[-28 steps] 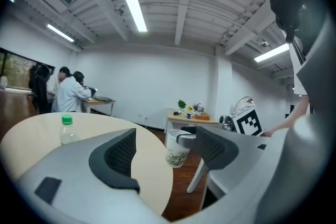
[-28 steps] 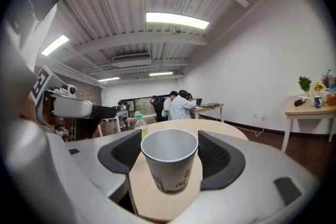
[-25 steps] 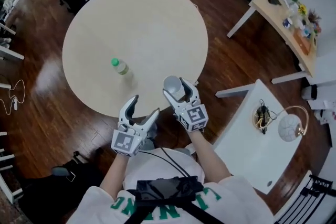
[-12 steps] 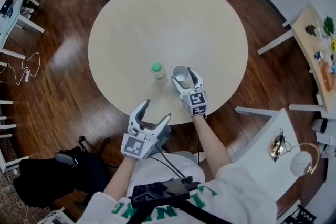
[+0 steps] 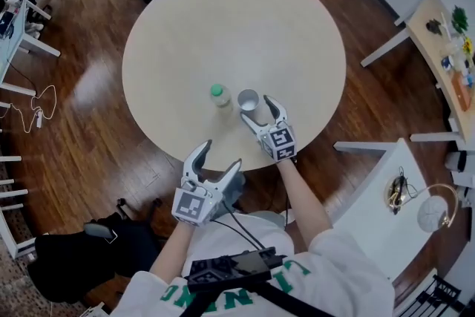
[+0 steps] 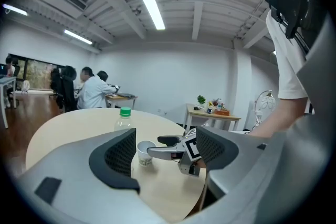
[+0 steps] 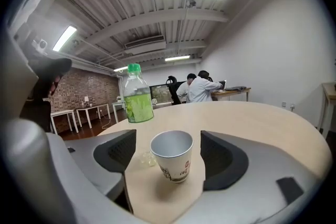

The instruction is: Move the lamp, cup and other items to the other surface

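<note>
Fingers point(image 7: 116, 153) of the right gripper point(image 5: 257, 110) stand apart on either side of the paper cup point(image 7: 172, 153), the jaws having just been opening. A gap shows between each pad and the cup wall, so the cup is released and stands upright on its own base. It sits on the round table point(image 5: 223, 18), toward the 5 o'clock part of the top in the head view. The green-capped bottle point(image 5: 217, 94) stands just beside it at its 9 o'clock, not touching. The left gripper point(image 5: 220, 157) hangs off the table's edge at 6 o'clock, jaws spread wide with nothing between them. The lamp point(image 5: 432, 213) rests on the white side table point(image 5: 371, 234) at 4 o'clock, well apart from the round top, and appears yet to be carried over.

The step in hand looks to be letting go of the cup. To do it well, the person would draw the right gripper straight back along its own line, toward 5 o'clock. The jaws should hold their present spread so neither pad brushes the wall, since an empty paper cup is light and likely to tip or slide at a nudge. Any sideways swing should go toward 3 o'clock, away from the bottle. Lifting before the fingertips are past the rim risks catching it.
</note>
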### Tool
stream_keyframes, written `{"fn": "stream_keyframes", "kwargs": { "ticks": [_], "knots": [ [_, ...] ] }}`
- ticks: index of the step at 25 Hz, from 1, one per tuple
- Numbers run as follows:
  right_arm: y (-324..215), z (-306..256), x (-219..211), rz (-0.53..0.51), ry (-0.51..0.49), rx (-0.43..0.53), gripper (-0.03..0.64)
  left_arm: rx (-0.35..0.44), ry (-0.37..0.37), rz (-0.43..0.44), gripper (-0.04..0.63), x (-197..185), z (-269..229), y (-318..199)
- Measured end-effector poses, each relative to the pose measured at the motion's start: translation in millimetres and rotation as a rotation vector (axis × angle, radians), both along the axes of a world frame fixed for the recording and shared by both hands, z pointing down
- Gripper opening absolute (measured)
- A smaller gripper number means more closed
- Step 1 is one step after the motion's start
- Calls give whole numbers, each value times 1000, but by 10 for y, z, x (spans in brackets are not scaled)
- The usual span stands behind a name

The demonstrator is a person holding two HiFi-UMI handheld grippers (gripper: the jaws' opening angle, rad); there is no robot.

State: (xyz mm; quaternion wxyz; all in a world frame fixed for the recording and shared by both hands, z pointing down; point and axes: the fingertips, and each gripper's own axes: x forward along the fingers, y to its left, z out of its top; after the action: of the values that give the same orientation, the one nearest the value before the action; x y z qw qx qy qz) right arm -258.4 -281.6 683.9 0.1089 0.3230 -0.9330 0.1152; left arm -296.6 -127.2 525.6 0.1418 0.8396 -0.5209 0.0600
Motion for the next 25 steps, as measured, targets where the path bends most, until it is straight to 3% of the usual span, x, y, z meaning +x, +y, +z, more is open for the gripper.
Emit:
{"fn": "stream_keyframes", "kwargs": {
  "ticks": [5,13,22,25],
  "knots": [
    [275,-741,420,78,-83,62,410,40,21,65,353,247,-234,-58],
    [758,-1705,1482,309,-172,142,410,153,33,190,353,679,-506,-78],
    [1520,-2381,2969,602,-135,282,400,213,73,444,353,1807,-838,91],
    [1817,-2550,3373,681,-164,301,380,225,95,523,353,2213,-923,178]
  ]
}}
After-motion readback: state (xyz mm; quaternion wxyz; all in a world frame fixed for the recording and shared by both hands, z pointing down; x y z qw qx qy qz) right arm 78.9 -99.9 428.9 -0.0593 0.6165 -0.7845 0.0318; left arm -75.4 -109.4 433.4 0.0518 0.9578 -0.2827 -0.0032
